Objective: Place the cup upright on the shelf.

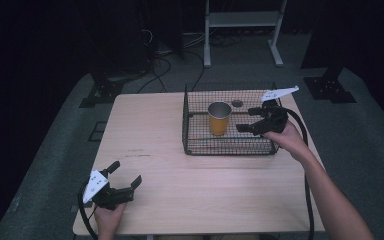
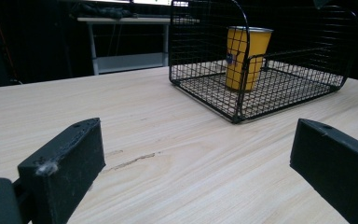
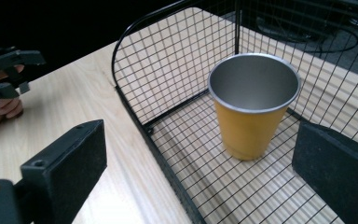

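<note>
An orange cup (image 1: 219, 119) stands upright in a black wire basket (image 1: 195, 149) on the far right part of the counter (image 1: 155, 130). The right hand-held gripper (image 1: 248, 120) hovers over the basket's right side, just beside the cup, its jaws spread and empty. The left hand-held gripper (image 1: 126, 174) rests near the counter's front left corner, well apart from the basket, jaws also spread wide, holding nothing.

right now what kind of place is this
Probably a lab or recording studio, not a home: a bare wooden table ringed by black curtains, stand bases and loose cables on grey carpet, a metal rack behind.
</note>
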### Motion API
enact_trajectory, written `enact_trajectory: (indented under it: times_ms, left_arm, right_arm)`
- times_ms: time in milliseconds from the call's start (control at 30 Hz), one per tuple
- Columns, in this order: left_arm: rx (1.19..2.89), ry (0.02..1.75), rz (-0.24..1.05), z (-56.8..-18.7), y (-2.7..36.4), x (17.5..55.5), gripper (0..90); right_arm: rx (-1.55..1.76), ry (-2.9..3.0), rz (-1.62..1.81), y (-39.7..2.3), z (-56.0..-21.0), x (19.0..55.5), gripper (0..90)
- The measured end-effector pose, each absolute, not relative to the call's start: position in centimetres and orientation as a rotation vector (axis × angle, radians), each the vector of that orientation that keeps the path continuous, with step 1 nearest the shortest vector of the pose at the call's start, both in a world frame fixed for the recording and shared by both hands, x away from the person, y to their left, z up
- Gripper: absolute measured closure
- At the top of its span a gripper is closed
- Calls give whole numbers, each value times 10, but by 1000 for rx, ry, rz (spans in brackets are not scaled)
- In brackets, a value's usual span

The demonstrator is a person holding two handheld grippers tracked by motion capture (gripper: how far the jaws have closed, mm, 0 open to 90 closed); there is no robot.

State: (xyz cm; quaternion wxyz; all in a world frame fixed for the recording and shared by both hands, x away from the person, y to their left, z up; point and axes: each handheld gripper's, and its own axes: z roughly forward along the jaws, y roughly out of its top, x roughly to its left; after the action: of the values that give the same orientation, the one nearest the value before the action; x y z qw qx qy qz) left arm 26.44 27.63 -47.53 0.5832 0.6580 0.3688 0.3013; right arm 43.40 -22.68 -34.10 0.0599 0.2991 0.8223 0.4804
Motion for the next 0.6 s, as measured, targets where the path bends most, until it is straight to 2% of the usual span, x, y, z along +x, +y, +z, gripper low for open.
enact_trajectory:
  times_ms: [600]
  left_arm:
    - [1538, 861, 707, -475, 276, 264, 23]
  right_arm:
    - [908, 2499, 1476, -243, -355, 407, 27]
